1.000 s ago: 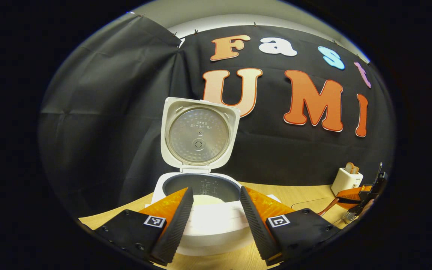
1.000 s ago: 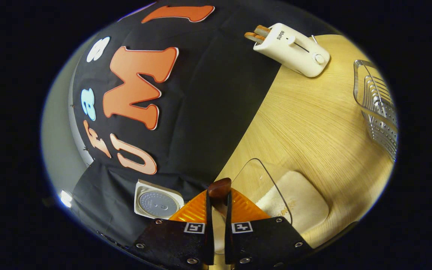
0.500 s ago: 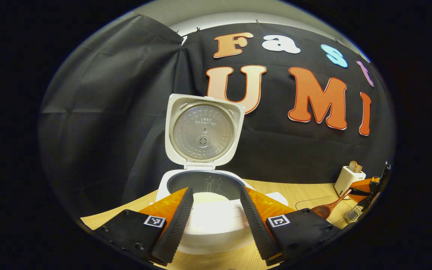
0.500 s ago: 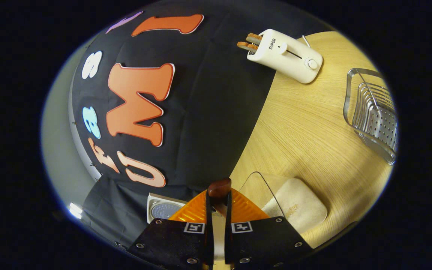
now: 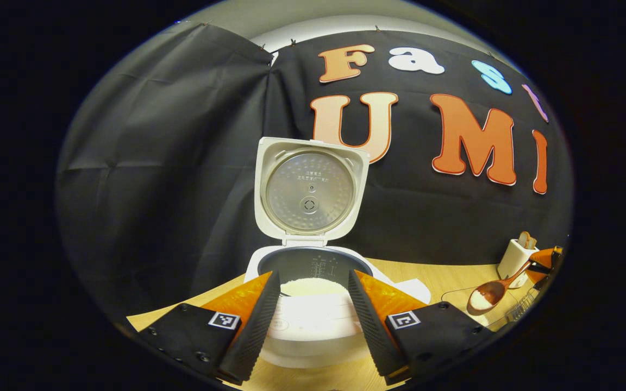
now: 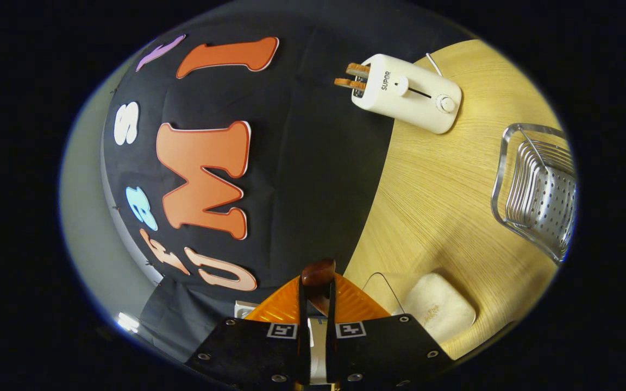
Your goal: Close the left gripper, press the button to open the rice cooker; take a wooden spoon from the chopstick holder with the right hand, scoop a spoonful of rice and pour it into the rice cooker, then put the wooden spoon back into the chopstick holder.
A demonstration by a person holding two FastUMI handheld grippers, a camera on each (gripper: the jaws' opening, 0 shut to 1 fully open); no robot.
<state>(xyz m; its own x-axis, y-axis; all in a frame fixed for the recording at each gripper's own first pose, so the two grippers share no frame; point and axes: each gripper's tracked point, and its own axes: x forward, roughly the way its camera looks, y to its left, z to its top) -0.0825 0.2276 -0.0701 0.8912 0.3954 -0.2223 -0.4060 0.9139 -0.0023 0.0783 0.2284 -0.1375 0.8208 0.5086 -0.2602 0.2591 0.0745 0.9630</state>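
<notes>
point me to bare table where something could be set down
Widest bare stretch: the table between the toaster, the wire rack and the clear rice container. In the left gripper view, the strip between the rice cooker and the loaded wooden spoon looks tighter.
</notes>
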